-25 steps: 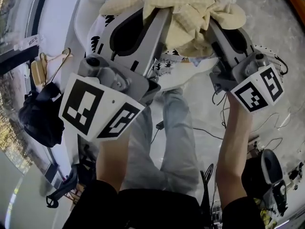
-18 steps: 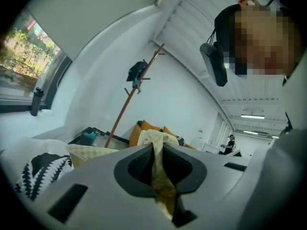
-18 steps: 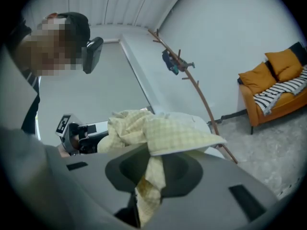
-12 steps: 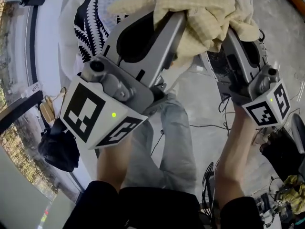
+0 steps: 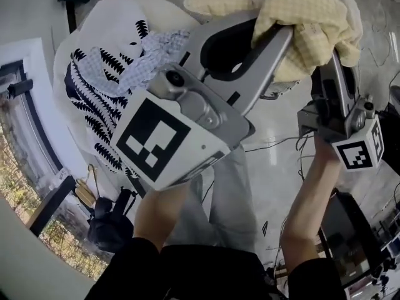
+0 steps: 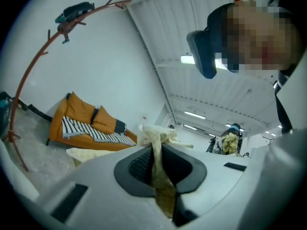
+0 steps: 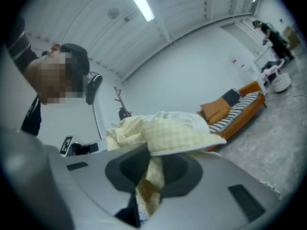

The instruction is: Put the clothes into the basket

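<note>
Two grippers clenched one pale yellow checked garment between them. The left gripper pinched a thin fold in its nearly closed jaws, and the right gripper bit on a thicker fold. The cloth sat bunched over both sets of jaws, held in the air. Black-and-white patterned clothes lay on a white seat nearby.

Probably a lab hall staged as a home: ribbed ceiling, strip light, orange sofa.
</note>
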Tool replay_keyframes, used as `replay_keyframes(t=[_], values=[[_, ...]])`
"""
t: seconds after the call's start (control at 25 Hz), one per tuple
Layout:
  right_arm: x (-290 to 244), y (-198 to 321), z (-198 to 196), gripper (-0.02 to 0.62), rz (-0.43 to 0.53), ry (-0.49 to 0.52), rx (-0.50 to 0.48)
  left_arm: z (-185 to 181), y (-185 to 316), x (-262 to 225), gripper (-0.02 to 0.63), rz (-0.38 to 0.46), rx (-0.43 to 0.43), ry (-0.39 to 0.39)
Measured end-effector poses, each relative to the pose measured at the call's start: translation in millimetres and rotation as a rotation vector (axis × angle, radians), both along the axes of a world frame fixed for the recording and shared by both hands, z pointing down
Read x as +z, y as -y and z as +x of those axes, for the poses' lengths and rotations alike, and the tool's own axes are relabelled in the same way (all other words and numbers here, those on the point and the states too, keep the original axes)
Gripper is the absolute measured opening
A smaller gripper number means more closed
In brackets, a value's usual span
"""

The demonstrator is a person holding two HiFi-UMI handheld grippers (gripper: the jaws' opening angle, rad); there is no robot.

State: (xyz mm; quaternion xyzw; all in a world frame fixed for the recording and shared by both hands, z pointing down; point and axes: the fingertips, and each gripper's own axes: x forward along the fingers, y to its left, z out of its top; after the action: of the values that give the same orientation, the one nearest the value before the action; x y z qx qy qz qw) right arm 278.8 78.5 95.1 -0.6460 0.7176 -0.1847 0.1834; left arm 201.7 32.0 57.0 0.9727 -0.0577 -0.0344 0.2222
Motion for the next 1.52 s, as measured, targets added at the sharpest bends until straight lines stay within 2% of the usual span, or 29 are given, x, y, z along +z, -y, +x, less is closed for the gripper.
replay_keyframes(t=[0.16,0.2,0.28,0.4,0.52,0.56,0.6,0.72,0.88,1.04,1.16,1.4,1.52], values=[[69,-32,46,0.064,-0.127,0.013,0.113,48,-24,76,0.035,-0.081,0.081,0.112],[92,-38,51,0.064,-0.169,0.027,0.127,54,-28,102,0.035,-0.100,0.089,0.165],[141,-49,52,0.064,-0.260,0.074,0.146,55,-34,162,0.035,-0.130,0.097,0.320],[212,-56,47,0.064,-0.388,0.105,0.162,47,-38,246,0.035,-0.167,0.098,0.537],[275,-53,34,0.064,-0.542,0.092,0.147,26,-36,307,0.037,-0.210,0.078,0.698],[294,-51,26,0.082,-0.607,0.081,0.137,14,-34,325,0.067,-0.233,0.066,0.747],[311,-50,20,0.129,-0.673,0.063,0.129,2,-31,341,0.115,-0.259,0.051,0.786],[333,-50,12,0.207,-0.790,0.011,0.125,-34,-19,363,0.129,-0.321,-0.030,0.820],[317,-33,-4,0.210,-0.779,-0.034,0.075,-88,7,365,0.129,-0.354,-0.161,0.844],[305,6,-50,0.210,-0.734,-0.089,-0.068,-167,41,376,0.129,-0.380,-0.352,0.943],[298,41,-89,0.210,-0.697,-0.099,-0.161,-218,57,376,0.129,-0.424,-0.463,0.962],[291,105,-187,0.210,-0.633,-0.131,-0.365,-304,77,376,0.129,-0.468,-0.597,0.976],[304,128,-228,0.213,-0.644,-0.117,-0.452,-332,79,386,0.148,-0.482,-0.636,1.005]])
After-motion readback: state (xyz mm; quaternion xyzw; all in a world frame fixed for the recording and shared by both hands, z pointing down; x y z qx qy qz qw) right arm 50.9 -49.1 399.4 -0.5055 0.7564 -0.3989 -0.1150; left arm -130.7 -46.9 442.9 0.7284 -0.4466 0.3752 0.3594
